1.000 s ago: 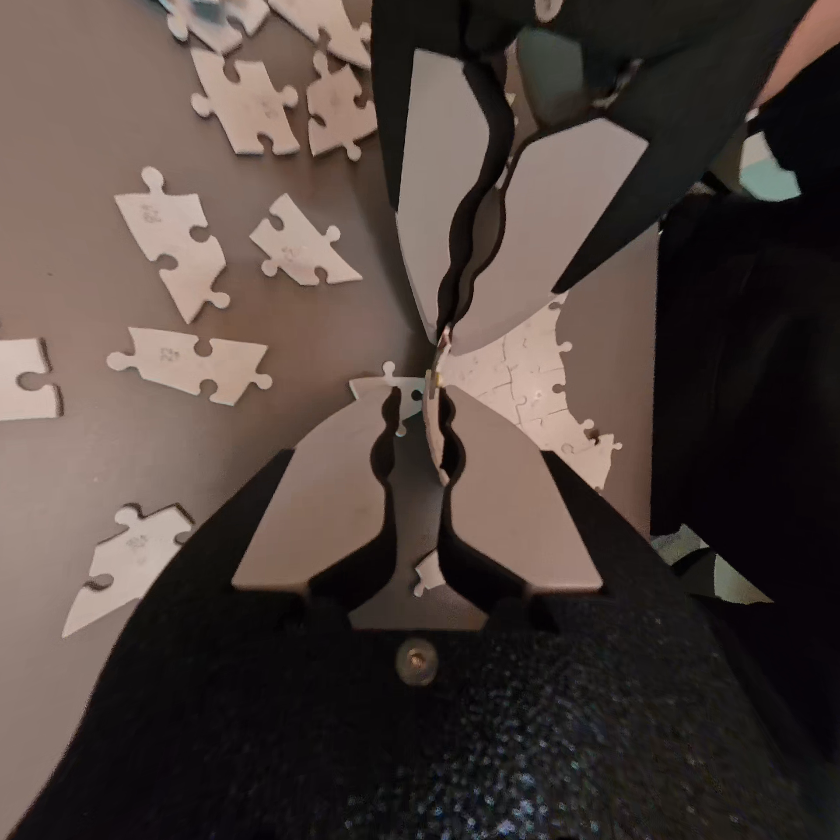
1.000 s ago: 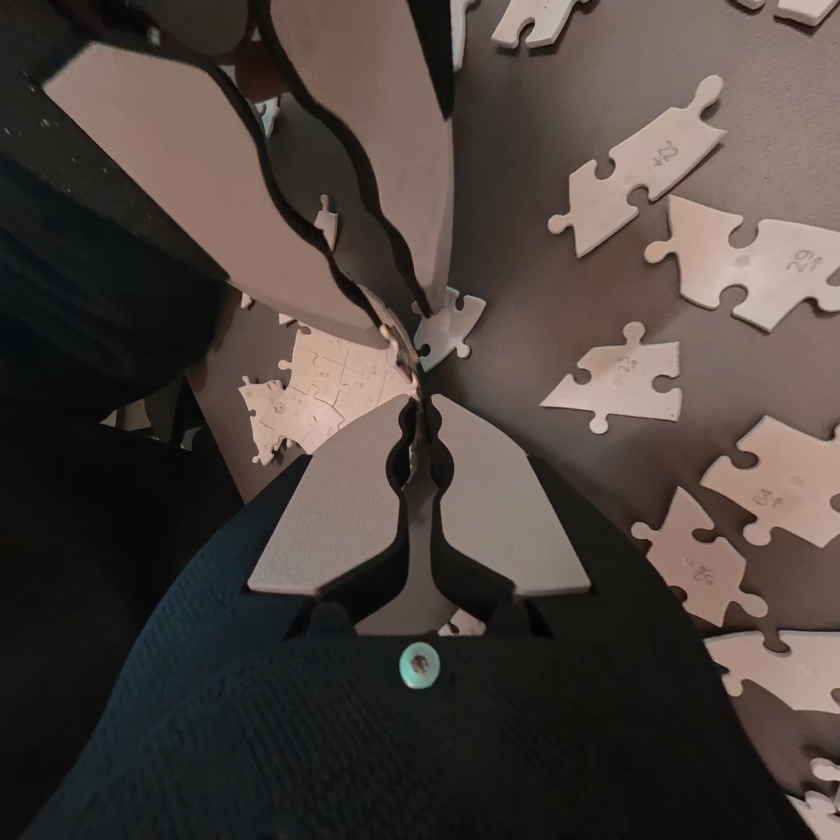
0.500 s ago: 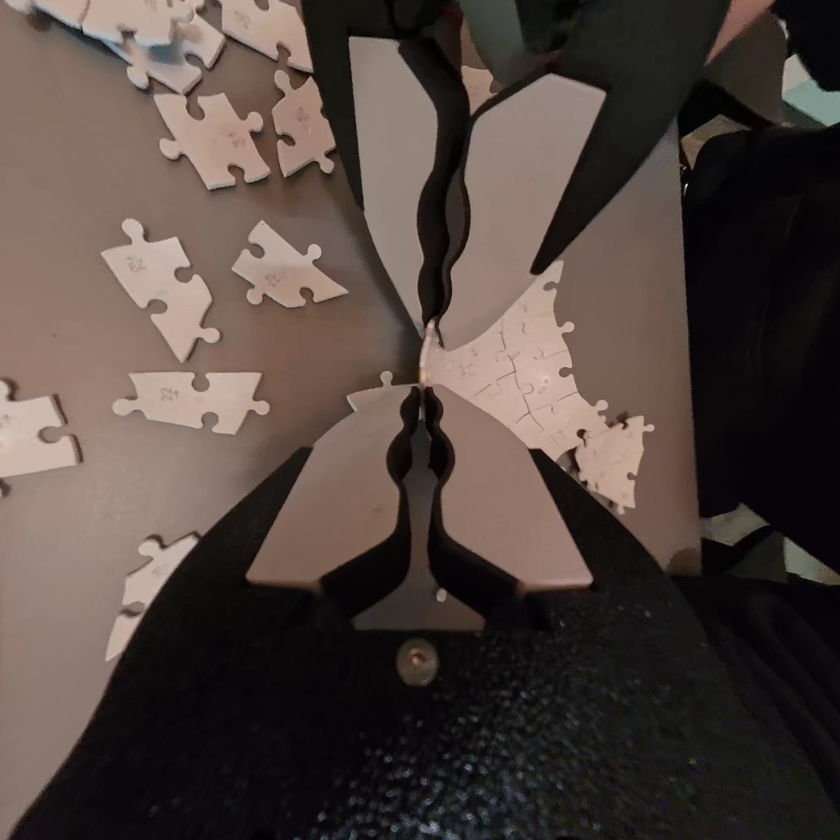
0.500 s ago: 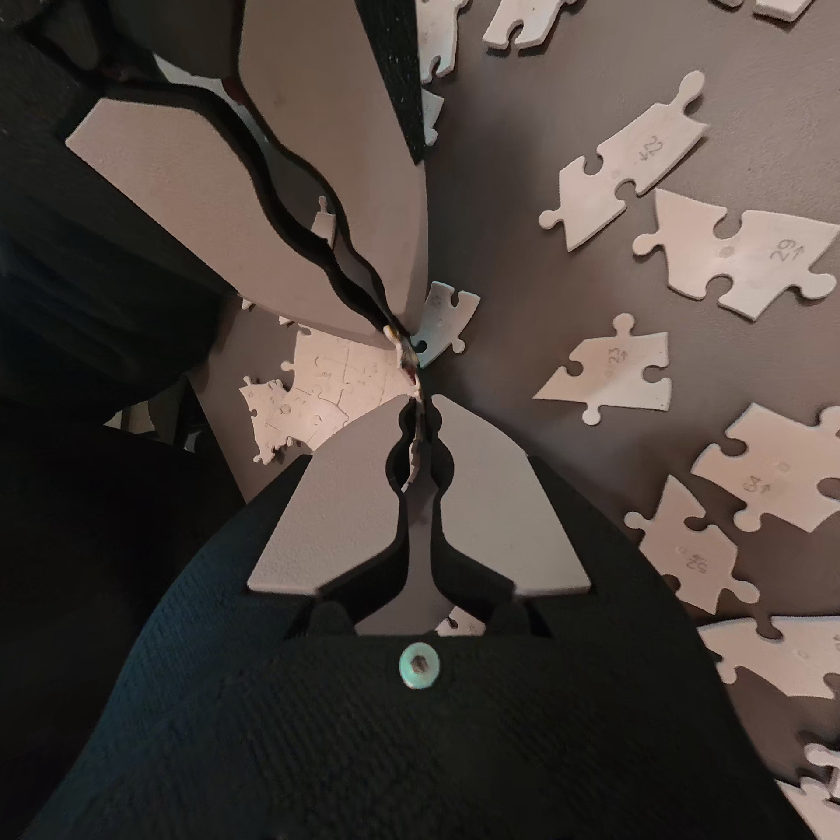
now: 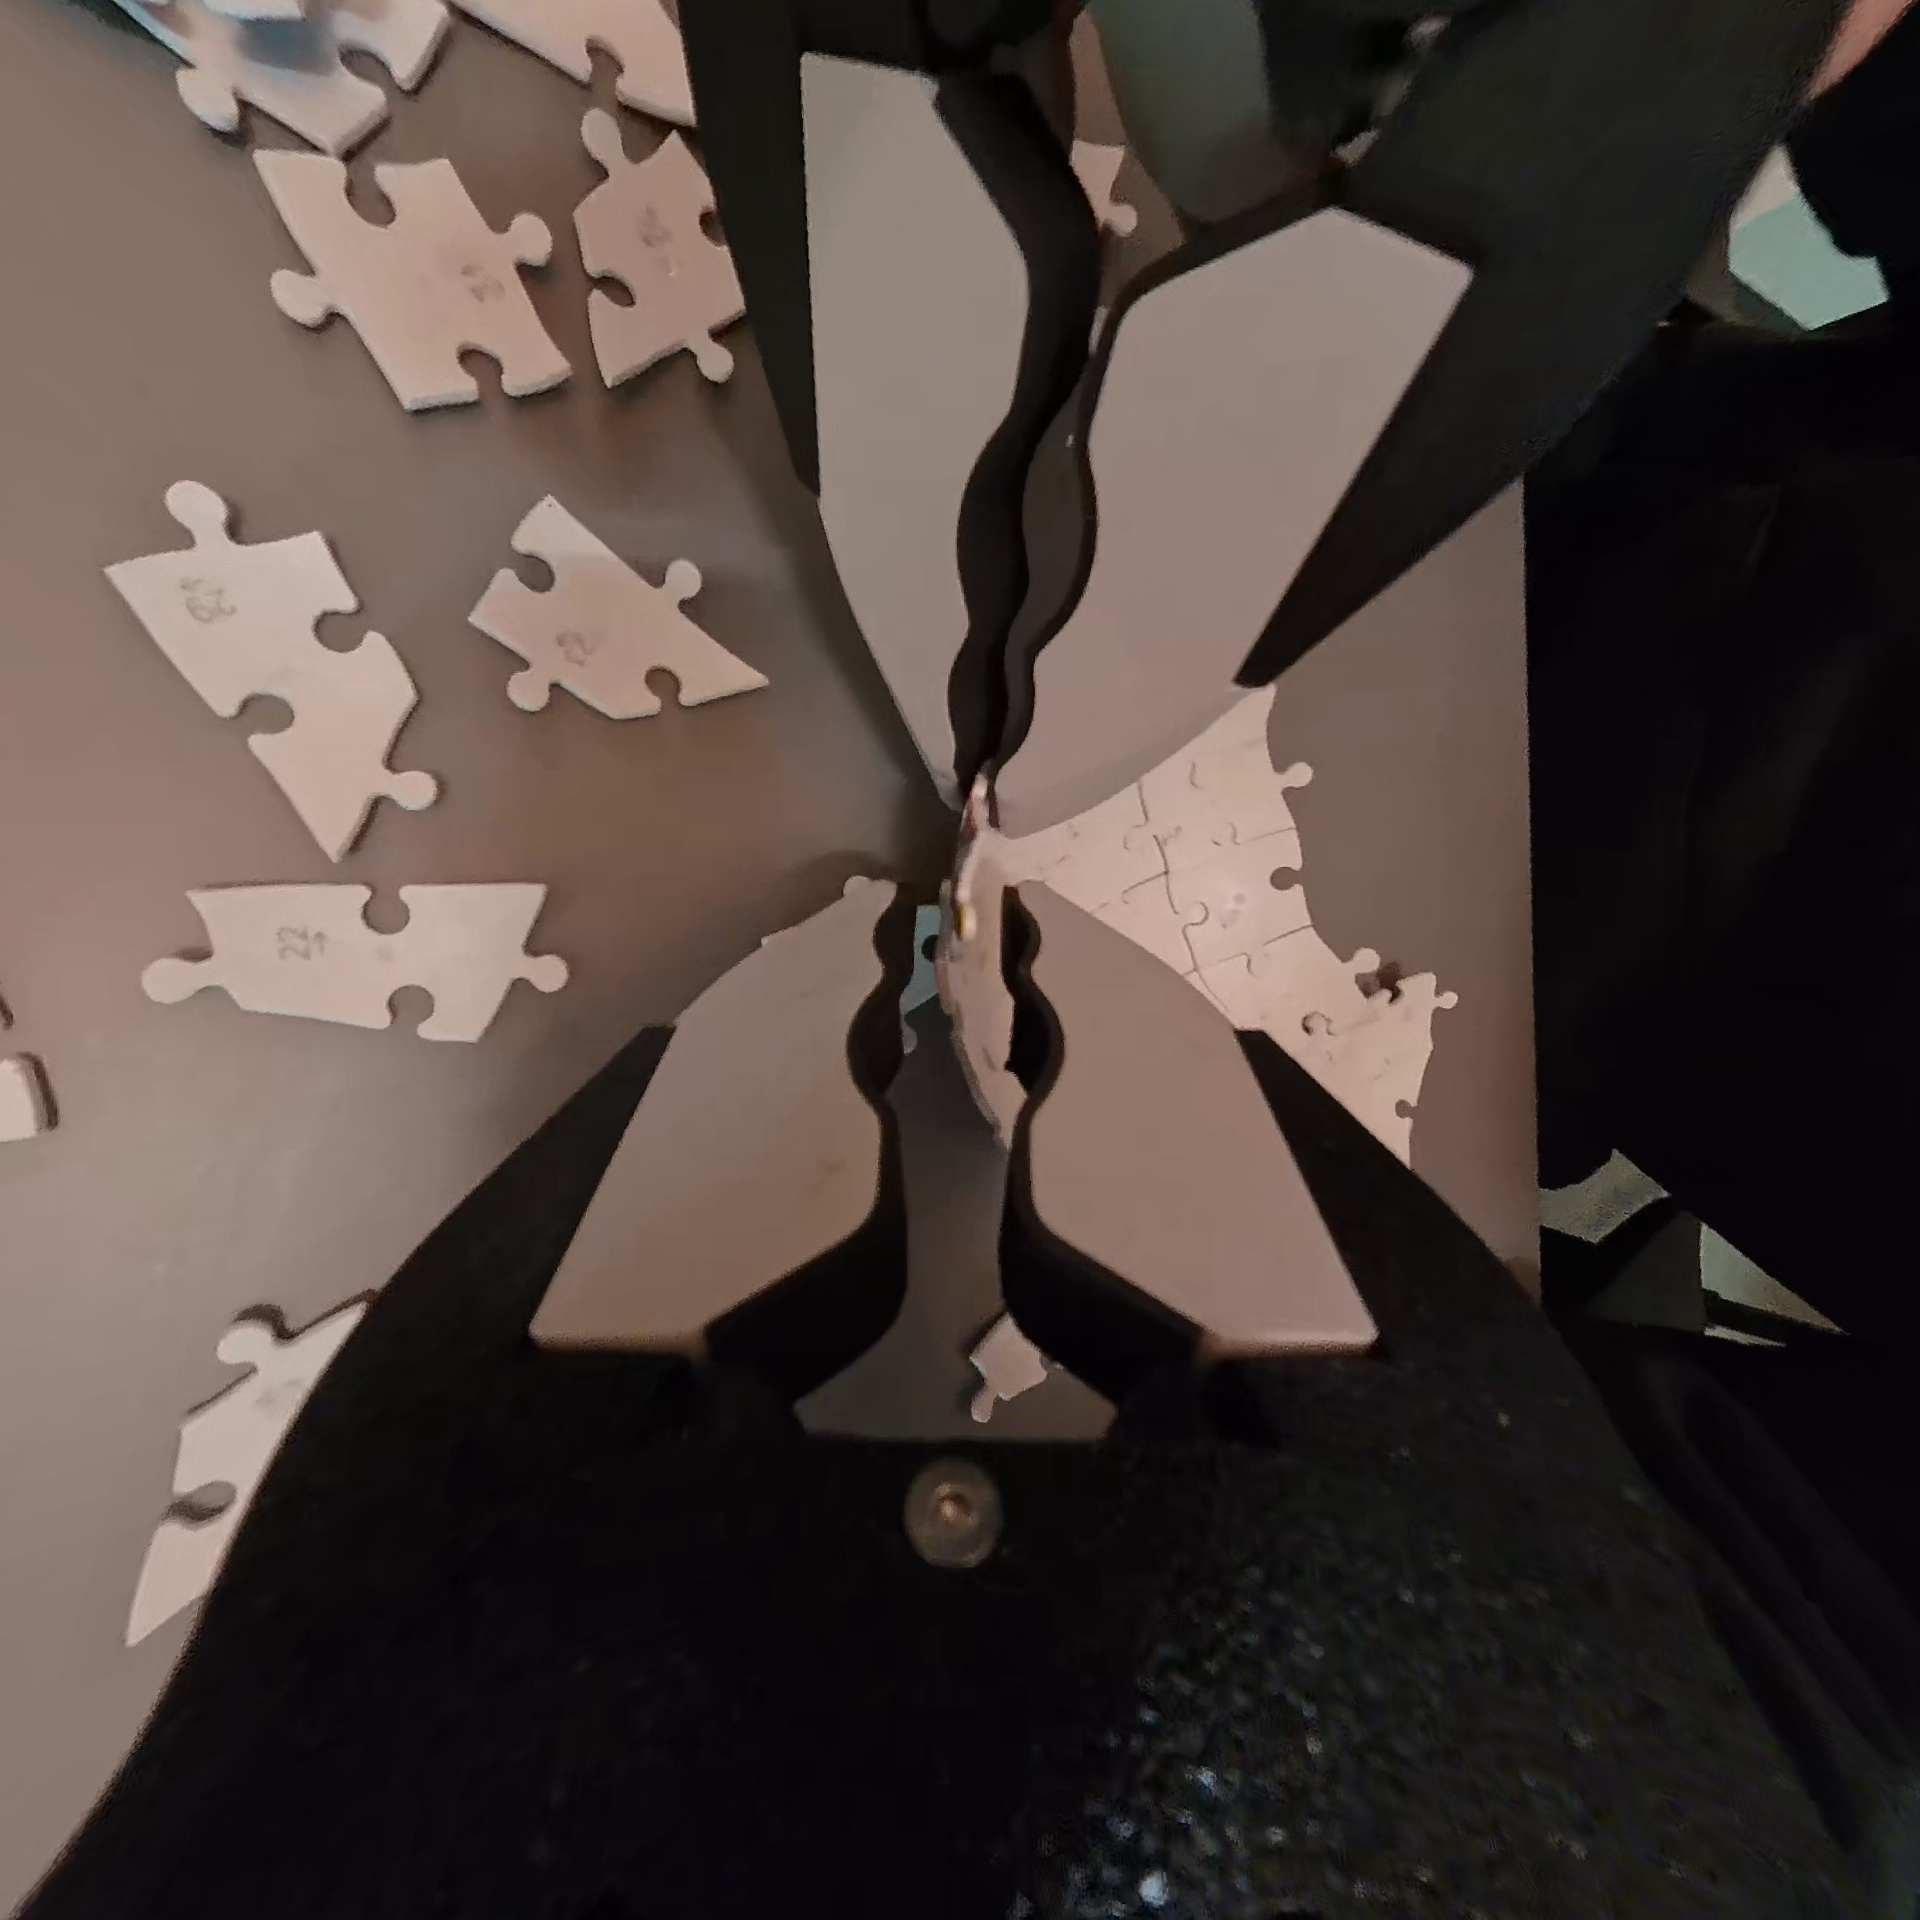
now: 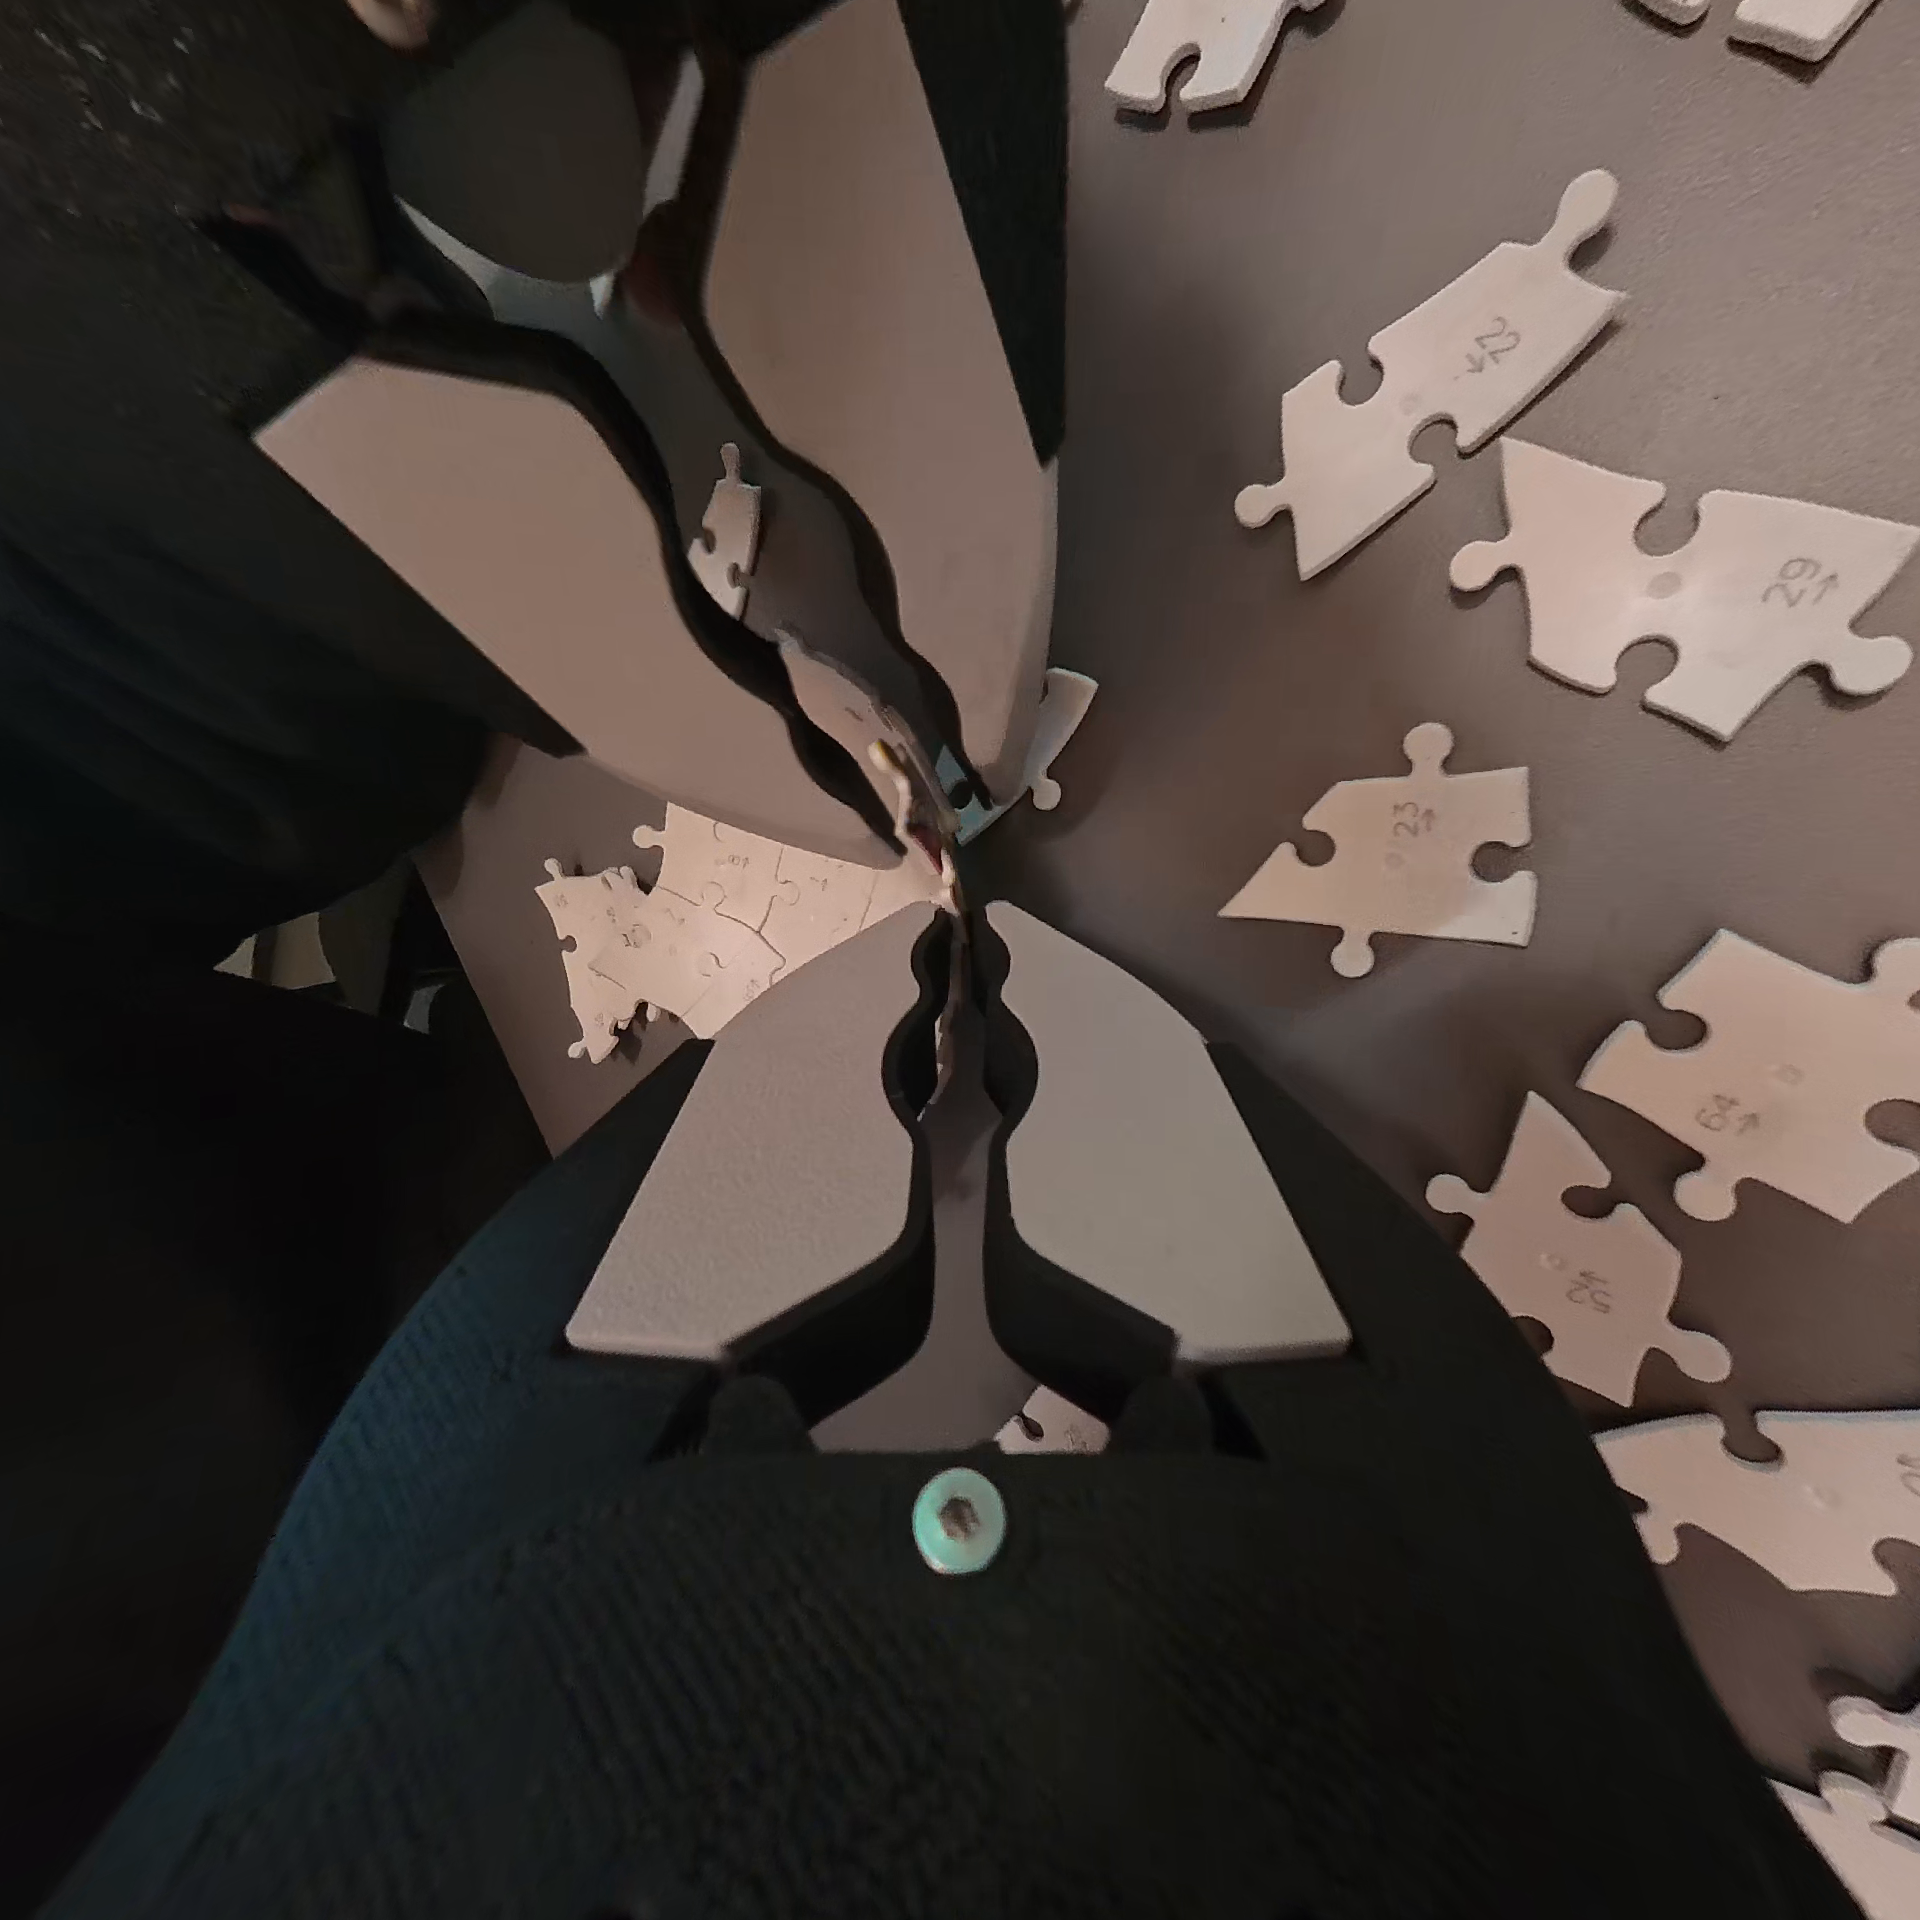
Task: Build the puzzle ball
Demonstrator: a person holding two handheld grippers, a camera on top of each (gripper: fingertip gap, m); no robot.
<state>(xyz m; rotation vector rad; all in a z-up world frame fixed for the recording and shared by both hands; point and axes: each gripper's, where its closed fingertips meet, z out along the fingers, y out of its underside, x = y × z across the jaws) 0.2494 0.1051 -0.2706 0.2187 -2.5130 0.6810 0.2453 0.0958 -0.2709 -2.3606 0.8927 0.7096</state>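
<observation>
Grey-white cardboard puzzle pieces are seen scattered face-down on a matte dark-grey tabletop in both views. Between the two grippers, one pale puzzle piece held edge-on is seen above the table. The right gripper is clamped shut on that piece: in the right wrist view its black wavy pads are pressed to the thin edge, and the same closed jaws are seen from the far side in the left wrist view. The left gripper has its jaws parted; the piece lies against the right-hand finger while a clear gap is left at the other pad, so it is not gripped there. Only in the left wrist view is a light-blue patch of a face-up piece caught through that gap, plus a small pale piece under the gripper body. Only in the right wrist view is the held piece's coloured printed rim visible, with a loose pale piece lying just past the left gripper's tips. A joined cluster of pale pieces, face-down, is seen near the table edge in both views, beside a dark-clothed person.
</observation>
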